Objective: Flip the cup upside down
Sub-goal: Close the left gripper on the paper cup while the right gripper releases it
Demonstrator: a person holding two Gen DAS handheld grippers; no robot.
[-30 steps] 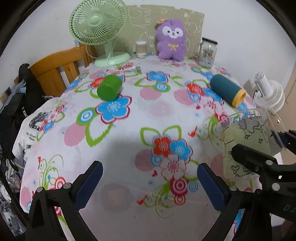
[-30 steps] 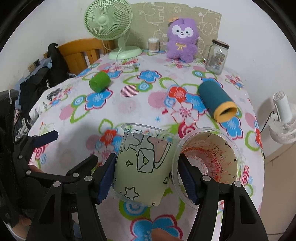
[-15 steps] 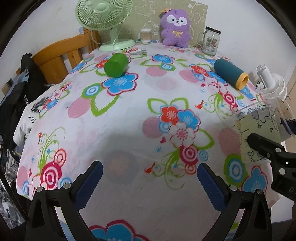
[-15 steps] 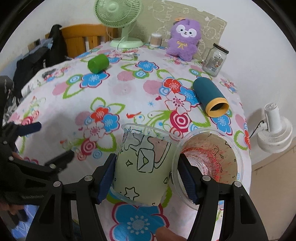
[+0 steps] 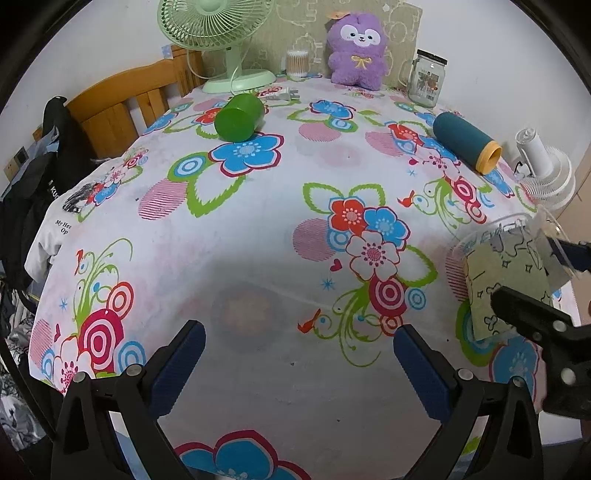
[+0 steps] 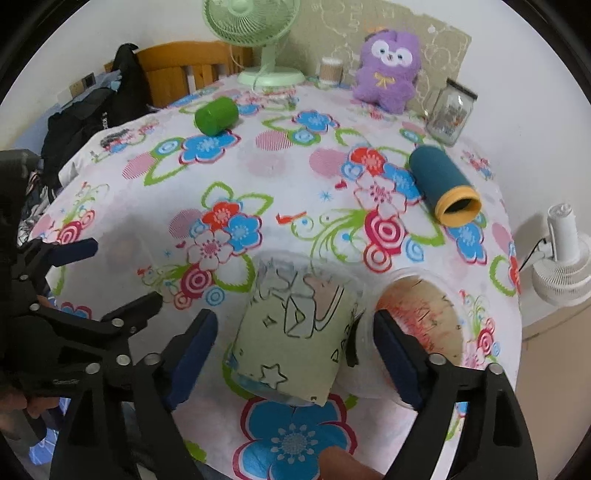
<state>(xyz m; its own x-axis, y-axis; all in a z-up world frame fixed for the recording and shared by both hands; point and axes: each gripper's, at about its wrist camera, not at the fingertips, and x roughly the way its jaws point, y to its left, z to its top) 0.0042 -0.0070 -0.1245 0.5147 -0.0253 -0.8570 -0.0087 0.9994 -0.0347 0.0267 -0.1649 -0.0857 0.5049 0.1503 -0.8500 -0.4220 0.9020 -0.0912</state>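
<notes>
A clear plastic cup with a pale green printed sleeve stands on the flowered tablecloth between the fingers of my right gripper. The jaws have parted and gaps show on both sides of the cup. A second clear cup with red marks lies just right of it, behind the right finger. In the left wrist view the sleeved cup sits at the far right, partly behind the right gripper's black frame. My left gripper is open and empty above the near table edge.
A green cup and a teal cup with a yellow rim lie on their sides farther back. A green fan, purple plush toy and glass jar stand at the back. A white fan is off the right edge.
Both grippers drew back toward the near table edge. The right gripper's jaws opened and let go of the sleeved cup, which now rests on the cloth.
</notes>
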